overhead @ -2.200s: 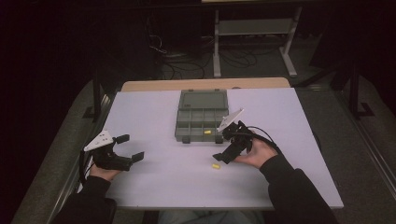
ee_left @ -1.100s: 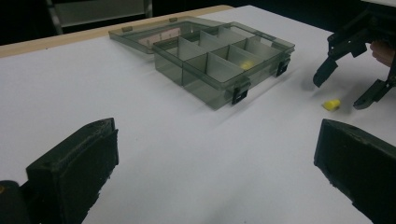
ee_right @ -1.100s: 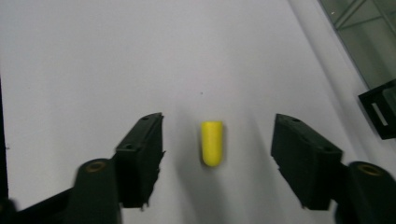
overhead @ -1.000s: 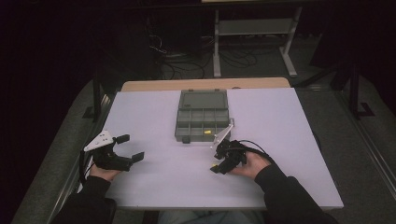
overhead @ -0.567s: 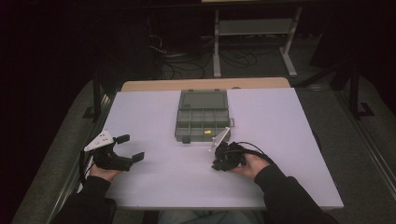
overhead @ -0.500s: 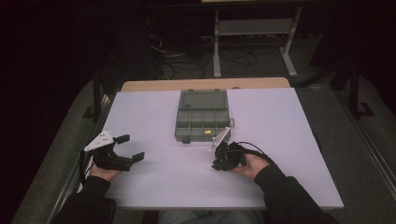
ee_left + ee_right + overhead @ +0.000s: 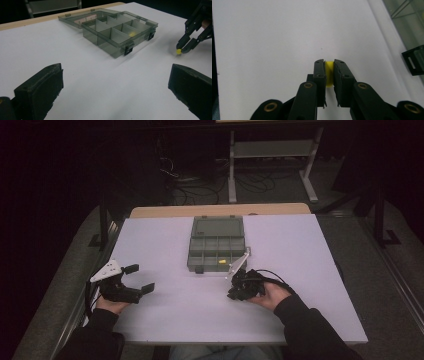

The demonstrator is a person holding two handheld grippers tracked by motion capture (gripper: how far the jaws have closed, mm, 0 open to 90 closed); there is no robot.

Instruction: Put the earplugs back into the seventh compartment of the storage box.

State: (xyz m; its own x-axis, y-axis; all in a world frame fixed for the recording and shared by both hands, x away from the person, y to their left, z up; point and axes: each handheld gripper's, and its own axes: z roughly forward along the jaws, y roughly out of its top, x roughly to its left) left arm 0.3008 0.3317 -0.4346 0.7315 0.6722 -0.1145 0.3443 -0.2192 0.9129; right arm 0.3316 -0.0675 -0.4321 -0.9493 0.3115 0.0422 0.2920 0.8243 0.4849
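A small yellow piece (image 7: 329, 72) is clamped between the fingers of the R gripper (image 7: 329, 75), low on the white worktop (image 7: 175, 320) near the compartment box (image 7: 216, 245). L gripper (image 7: 135, 279) fingers are held wide, w/ nothing between.

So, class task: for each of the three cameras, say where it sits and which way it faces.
High view: above the person's side, looking forward and down on the white table; both forearms and hands show.
Left gripper view: rides the open left claw, facing the compartment box.
Right gripper view: rides the right claw, looking down at the yellow piece it clamps.
Shared: left gripper and high views show the box.
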